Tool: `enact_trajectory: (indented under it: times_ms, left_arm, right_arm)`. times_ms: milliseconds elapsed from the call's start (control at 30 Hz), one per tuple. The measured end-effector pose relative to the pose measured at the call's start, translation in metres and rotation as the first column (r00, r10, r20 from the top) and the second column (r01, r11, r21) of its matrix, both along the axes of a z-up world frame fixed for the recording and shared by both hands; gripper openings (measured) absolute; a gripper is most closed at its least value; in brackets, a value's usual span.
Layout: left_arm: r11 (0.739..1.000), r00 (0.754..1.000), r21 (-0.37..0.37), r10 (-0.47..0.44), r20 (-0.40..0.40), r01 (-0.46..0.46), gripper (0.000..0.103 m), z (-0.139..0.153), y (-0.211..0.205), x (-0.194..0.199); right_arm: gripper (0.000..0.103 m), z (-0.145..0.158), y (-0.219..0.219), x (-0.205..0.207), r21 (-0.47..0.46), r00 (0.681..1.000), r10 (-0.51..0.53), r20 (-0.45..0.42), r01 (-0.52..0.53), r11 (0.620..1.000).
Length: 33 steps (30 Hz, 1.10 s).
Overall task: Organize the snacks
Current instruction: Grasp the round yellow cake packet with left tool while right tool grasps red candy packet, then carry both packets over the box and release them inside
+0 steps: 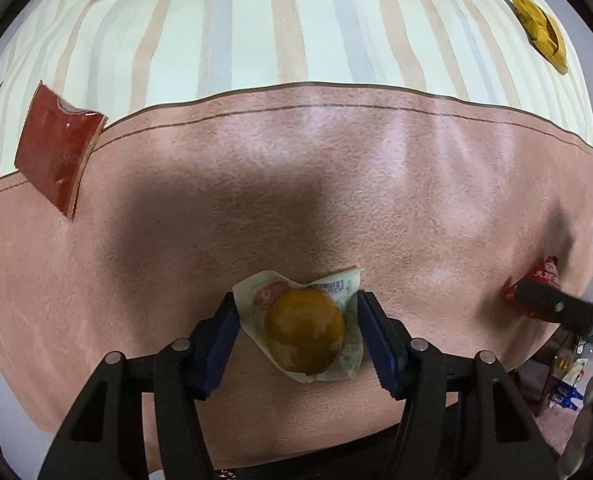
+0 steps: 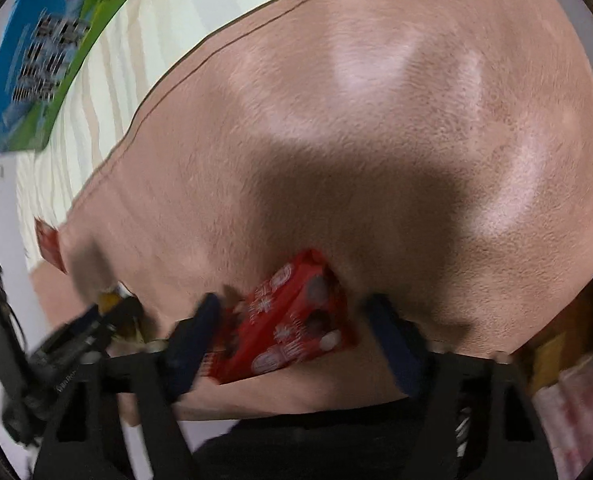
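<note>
Sachet (image 1: 58,148), dark red, flat at far left where pink cloth (image 1: 336,184) meets striped cloth (image 1: 256,32). Left claw (image 1: 298,312) open, blue pads just beside a jelly cup (image 1: 304,330) lying on the pink cloth between them. Right claw (image 2: 292,320) spread open around a red snack packet (image 2: 292,316), left pad against it, blurred. Yellow packet (image 1: 540,26) far right.
</note>
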State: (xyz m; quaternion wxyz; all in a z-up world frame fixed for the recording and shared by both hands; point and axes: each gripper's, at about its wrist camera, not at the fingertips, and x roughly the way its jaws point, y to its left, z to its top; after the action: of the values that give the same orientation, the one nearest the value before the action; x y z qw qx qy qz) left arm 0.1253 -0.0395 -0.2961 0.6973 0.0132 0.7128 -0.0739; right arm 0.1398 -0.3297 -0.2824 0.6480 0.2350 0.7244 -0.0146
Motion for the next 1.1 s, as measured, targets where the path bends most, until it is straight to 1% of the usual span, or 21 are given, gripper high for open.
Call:
enact_trajectory:
  times_ms: [33, 100, 133, 200, 233, 333, 467, 500, 533, 600, 700, 733, 767, 800, 833, 867, 900, 967, 1000, 1033, 1100]
  left_arm:
    - [1.0, 1.0, 0.0, 0.002, 0.001, -0.002, 0.057, 0.001, 0.003, -0.002]
    - [1.0, 1.0, -0.002, 0.008, 0.002, -0.008, 0.057, 0.0, 0.007, -0.007]
    - [1.0, 1.0, -0.005, 0.008, 0.002, -0.008, 0.057, 0.001, 0.005, -0.005]
    - [1.0, 1.0, -0.01, 0.011, 0.001, -0.011, 0.057, 0.003, 0.005, 0.002]
    - [1.0, 1.0, -0.013, 0.01, 0.0, -0.01, 0.057, 0.006, 0.008, 0.014]
    - [0.999, 1.0, -0.03, 0.02, 0.001, -0.02, 0.057, 0.01, 0.019, 0.019]
    - [0.997, 0.999, -0.069, 0.034, 0.023, -0.032, 0.057, 0.028, 0.026, 0.024]
    - [0.996, 0.999, -0.079, 0.039, 0.029, -0.036, 0.056, 0.034, 0.028, 0.026]
    - [0.995, 0.998, -0.089, 0.044, 0.036, -0.04, 0.046, 0.04, 0.029, 0.027]
    - [0.99, 0.998, -0.131, 0.054, 0.038, -0.048, 0.046, 0.053, 0.032, 0.034]
    - [0.992, 0.996, -0.12, 0.04, 0.076, -0.03, 0.046, 0.062, 0.032, 0.044]
    - [0.993, 0.997, -0.116, 0.024, 0.079, -0.015, 0.047, 0.06, 0.032, 0.047]
    - [0.991, 0.999, -0.133, 0.013, 0.049, -0.007, 0.047, 0.05, 0.032, 0.051]
    - [0.988, 1.0, -0.153, 0.017, 0.006, -0.016, 0.049, 0.038, 0.033, 0.054]
    - [0.985, 0.999, -0.173, 0.021, -0.046, -0.029, 0.053, 0.023, 0.034, 0.056]
    - [0.983, 0.994, -0.177, 0.023, -0.103, -0.041, 0.054, 0.006, 0.036, 0.057]
    - [0.982, 0.99, -0.183, 0.028, -0.14, -0.054, 0.054, -0.007, 0.037, 0.058]
    - [0.98, 0.99, -0.192, 0.026, -0.141, -0.053, 0.058, -0.018, 0.038, 0.059]
    - [0.983, 0.99, -0.177, 0.026, -0.138, -0.05, 0.061, -0.019, 0.038, 0.06]
    - [0.981, 0.989, -0.185, 0.038, -0.14, -0.064, 0.066, -0.019, 0.038, 0.061]
    - [0.97, 0.984, -0.212, 0.087, -0.156, -0.119, 0.07, -0.022, 0.041, 0.064]
  right_arm:
    - [0.061, 0.001, 0.002, -0.001, -0.01, 1.0, 0.01, 0.008, -0.01, 1.0]
    - [0.056, 0.004, 0.007, -0.002, -0.026, 0.999, 0.026, 0.021, -0.026, 0.999]
    - [0.055, 0.006, 0.008, -0.002, -0.028, 0.999, 0.026, 0.029, -0.026, 0.999]
    - [0.054, 0.011, 0.011, -0.001, -0.038, 0.998, 0.041, 0.05, -0.039, 0.999]
    - [0.053, 0.014, 0.012, -0.001, -0.041, 0.997, 0.046, 0.059, -0.044, 0.998]
    - [0.053, 0.025, 0.017, 0.001, -0.039, 0.993, 0.068, 0.092, -0.064, 0.997]
    - [0.053, 0.043, 0.029, 0.008, -0.021, 0.986, 0.091, 0.137, -0.089, 0.996]
    - [0.053, 0.05, 0.032, 0.011, -0.017, 0.983, 0.097, 0.153, -0.096, 0.995]
    - [0.053, 0.055, 0.034, 0.013, -0.013, 0.981, 0.1, 0.166, -0.099, 0.995]
    - [0.053, 0.068, 0.038, 0.022, -0.004, 0.974, 0.112, 0.196, -0.113, 0.994]
    - [0.053, 0.083, 0.045, 0.036, -0.016, 0.962, 0.135, 0.236, -0.135, 0.991]
    - [0.053, 0.083, 0.047, 0.042, -0.019, 0.962, 0.137, 0.238, -0.137, 0.99]
    - [0.053, 0.08, 0.044, 0.042, -0.017, 0.962, 0.137, 0.234, -0.137, 0.99]
    - [0.053, 0.077, 0.043, 0.046, -0.014, 0.965, 0.132, 0.228, -0.132, 0.991]
    - [0.053, 0.075, 0.042, 0.048, -0.014, 0.967, 0.13, 0.221, -0.13, 0.991]
    - [0.053, 0.07, 0.039, 0.05, -0.013, 0.969, 0.127, 0.213, -0.128, 0.992]
    - [0.053, 0.065, 0.038, 0.05, -0.009, 0.972, 0.122, 0.203, -0.123, 0.992]
    - [0.053, 0.056, 0.028, 0.047, 0.001, 0.977, 0.112, 0.184, -0.114, 0.994]
    - [0.053, 0.053, 0.027, 0.046, 0.008, 0.979, 0.102, 0.174, -0.105, 0.994]
    - [0.053, 0.049, 0.027, 0.045, 0.011, 0.981, 0.099, 0.168, -0.103, 0.995]
    - [0.053, 0.044, 0.026, 0.043, 0.015, 0.984, 0.09, 0.157, -0.093, 0.996]
